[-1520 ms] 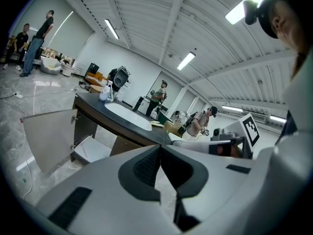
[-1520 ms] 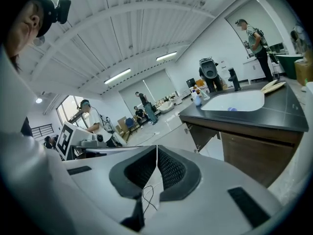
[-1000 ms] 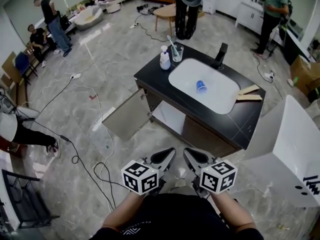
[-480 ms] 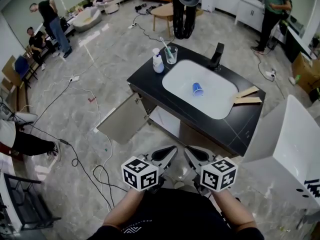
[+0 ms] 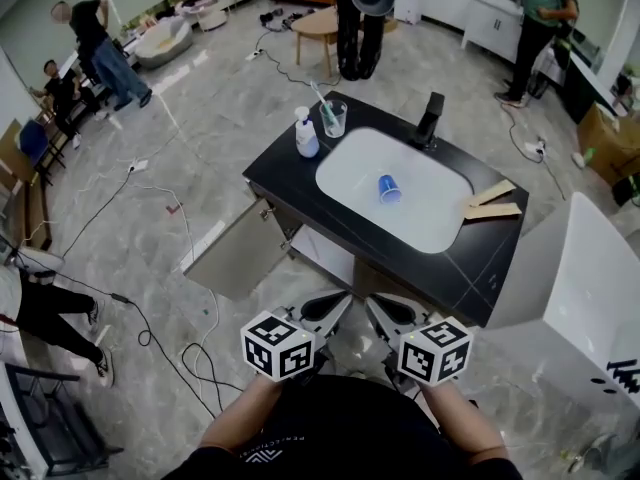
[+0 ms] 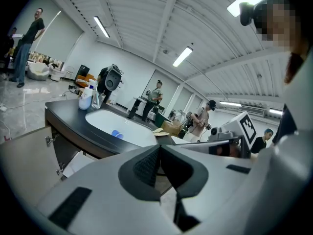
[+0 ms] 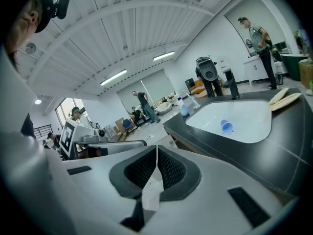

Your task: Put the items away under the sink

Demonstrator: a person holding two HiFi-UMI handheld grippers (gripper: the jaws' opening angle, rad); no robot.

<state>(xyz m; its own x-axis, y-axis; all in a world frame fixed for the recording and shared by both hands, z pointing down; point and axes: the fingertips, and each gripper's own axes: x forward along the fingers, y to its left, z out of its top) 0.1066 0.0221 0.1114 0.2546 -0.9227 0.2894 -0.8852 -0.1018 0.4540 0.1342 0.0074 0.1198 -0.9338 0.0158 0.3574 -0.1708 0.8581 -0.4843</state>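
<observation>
- A black vanity counter (image 5: 480, 268) stands ahead of both grippers, its near edge just beyond their tips. The cabinet door (image 5: 235, 253) hangs open to the left, over grey floor (image 5: 150, 218) strewn with cables.
- A large white fixture (image 5: 585, 298) crowds the right side.
- The left gripper (image 5: 328, 310) and right gripper (image 5: 390, 312) sit side by side, each with jaws pressed together on nothing.
- A blue cup (image 5: 390, 188) lies in the sink (image 5: 350, 173), well apart from both grippers. A soap bottle (image 5: 306, 134) and a toothbrush glass (image 5: 333, 120) stand at the counter's far left corner.

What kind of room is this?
Probably a lab or workshop, not a home bathroom: the sink cabinet stands alone mid-floor, cables trail over the floor, and people stand around.
</observation>
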